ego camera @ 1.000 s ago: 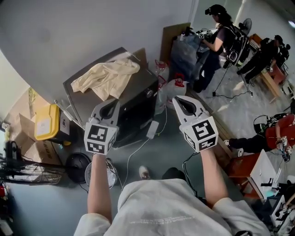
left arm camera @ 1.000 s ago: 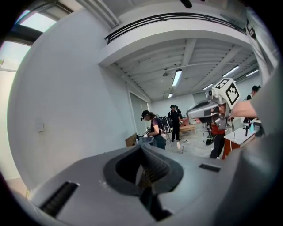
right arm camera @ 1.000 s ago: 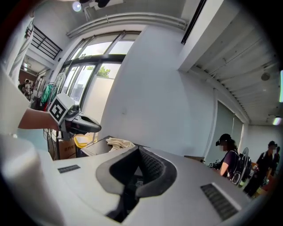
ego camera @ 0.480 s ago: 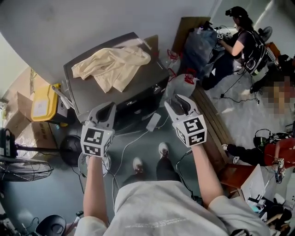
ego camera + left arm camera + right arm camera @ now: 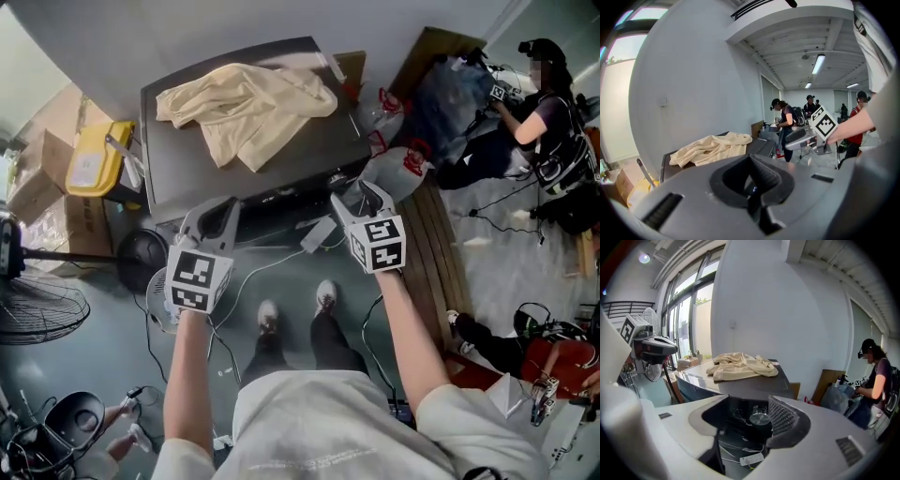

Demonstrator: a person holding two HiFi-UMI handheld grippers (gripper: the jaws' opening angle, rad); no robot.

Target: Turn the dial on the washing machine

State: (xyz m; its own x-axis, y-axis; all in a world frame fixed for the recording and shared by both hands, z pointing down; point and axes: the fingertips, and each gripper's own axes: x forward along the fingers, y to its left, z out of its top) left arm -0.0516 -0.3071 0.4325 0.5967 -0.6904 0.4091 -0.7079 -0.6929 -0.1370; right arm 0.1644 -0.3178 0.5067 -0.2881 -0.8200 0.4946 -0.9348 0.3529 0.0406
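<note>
The dark grey washing machine [image 5: 281, 155] stands ahead with a cream cloth [image 5: 248, 101] heaped on its lid. Its silver dial [image 5: 759, 418] sits on the dark front panel, small in the head view [image 5: 336, 177]. My right gripper [image 5: 356, 197] is just short of that panel. Its jaws [image 5: 752, 416] are opening, with the dial straight ahead in the gap and nothing pressed between the pads. My left gripper [image 5: 217, 217] hovers left of it before the machine's front. Its jaws [image 5: 752, 183] stand together on nothing.
A yellow container [image 5: 92, 161] and cardboard boxes stand left of the machine, a floor fan [image 5: 33, 309] nearer me. White cables and a white plug block [image 5: 317, 234] lie on the floor. Red-capped jugs [image 5: 398, 159], wooden planks [image 5: 439, 246] and a seated person [image 5: 544, 103] are at the right.
Both grippers have come closer to the machine's front, the right one up to the dial. The right jaws have gone from shut to wide apart. The left jaws look the same.
</note>
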